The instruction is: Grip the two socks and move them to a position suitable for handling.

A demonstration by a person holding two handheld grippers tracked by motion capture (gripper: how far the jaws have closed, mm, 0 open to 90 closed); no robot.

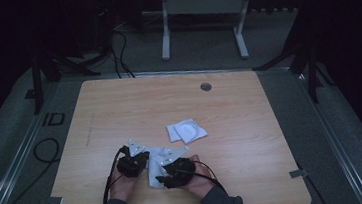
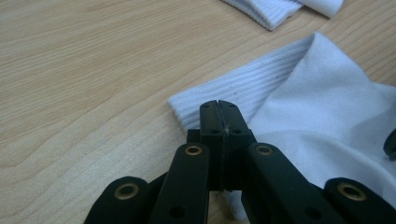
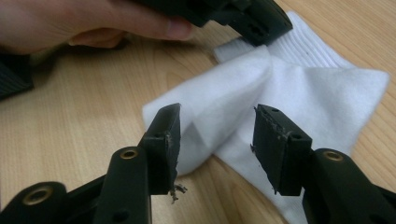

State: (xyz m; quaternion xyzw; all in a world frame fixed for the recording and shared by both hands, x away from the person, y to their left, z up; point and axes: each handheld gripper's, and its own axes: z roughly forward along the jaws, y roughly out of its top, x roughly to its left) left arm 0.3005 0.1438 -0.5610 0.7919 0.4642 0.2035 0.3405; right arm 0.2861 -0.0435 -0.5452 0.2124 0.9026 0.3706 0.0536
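Two grippers meet at one white sock [image 1: 158,165] on the table [image 1: 243,141].

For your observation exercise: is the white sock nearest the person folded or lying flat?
Folded: the white sock has one layer turned over another, leaving a raised crease.

Both claws — L [image 1: 135,155], R [image 1: 169,169] — on white sock [image 1: 160,160], table [image 1: 119,103] front.

A white ribbed sock [image 3: 289,88] lies on the pale wood-grain table [image 1: 119,108]; both claws are black.
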